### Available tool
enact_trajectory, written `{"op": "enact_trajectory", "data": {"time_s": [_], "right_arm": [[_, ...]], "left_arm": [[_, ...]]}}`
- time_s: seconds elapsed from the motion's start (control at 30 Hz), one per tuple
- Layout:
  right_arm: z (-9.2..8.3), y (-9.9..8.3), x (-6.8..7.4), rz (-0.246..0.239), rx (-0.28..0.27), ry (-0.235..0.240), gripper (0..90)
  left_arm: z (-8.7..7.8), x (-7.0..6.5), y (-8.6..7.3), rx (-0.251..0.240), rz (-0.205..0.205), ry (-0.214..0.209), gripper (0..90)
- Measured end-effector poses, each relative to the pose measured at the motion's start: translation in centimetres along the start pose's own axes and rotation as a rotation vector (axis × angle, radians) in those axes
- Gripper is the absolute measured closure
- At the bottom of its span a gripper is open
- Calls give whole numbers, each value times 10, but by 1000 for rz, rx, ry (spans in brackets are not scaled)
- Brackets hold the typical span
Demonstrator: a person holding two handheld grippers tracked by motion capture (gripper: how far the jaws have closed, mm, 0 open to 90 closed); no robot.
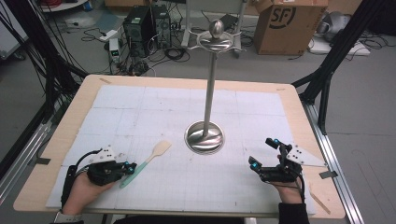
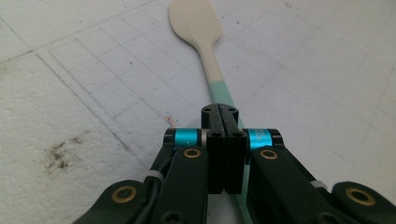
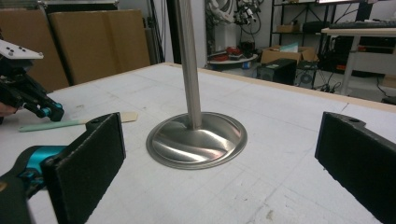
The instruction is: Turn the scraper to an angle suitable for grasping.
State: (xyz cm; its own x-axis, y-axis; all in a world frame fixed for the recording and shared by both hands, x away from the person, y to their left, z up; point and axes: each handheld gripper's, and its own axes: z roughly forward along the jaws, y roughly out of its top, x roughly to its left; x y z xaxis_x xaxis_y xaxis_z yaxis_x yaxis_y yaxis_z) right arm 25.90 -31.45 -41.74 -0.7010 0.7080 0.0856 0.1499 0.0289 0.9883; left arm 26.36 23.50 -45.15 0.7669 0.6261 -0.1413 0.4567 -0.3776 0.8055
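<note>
Both jaws | left gripper (image 1: 131, 166) clamped on spatula (image 1: 148, 160); right gripper (image 1: 263, 153) wide, empty

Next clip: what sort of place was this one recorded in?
Most likely a robotics lab or workshop. A gridded white mat covers the table, computer towers and loose cables sit on the floor behind it, and a cardboard box stands nearby.

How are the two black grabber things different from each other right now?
The left gripper has its jaws shut, while the right gripper has its jaws wide apart. The left gripper is over the green handle of the spatula; the right gripper holds nothing and faces the metal stand. Both are black with blue bands, each held in a hand low over the table.
</note>
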Motion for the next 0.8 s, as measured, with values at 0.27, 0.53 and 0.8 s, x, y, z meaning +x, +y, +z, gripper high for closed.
{"op": "enact_trajectory", "data": {"time_s": [0.27, 0.53, 0.8], "right_arm": [[1, -1, 0, 0, 3, -2, 6], [2, -2, 0, 1, 11, -1, 6], [1, 0, -1, 8, -6, -1, 6]], "left_arm": [[16, -16, 8, 40, 29, -61, 897], [32, -34, 17, 44, 69, -87, 897], [33, -30, 30, -21, 13, -47, 897]]}}
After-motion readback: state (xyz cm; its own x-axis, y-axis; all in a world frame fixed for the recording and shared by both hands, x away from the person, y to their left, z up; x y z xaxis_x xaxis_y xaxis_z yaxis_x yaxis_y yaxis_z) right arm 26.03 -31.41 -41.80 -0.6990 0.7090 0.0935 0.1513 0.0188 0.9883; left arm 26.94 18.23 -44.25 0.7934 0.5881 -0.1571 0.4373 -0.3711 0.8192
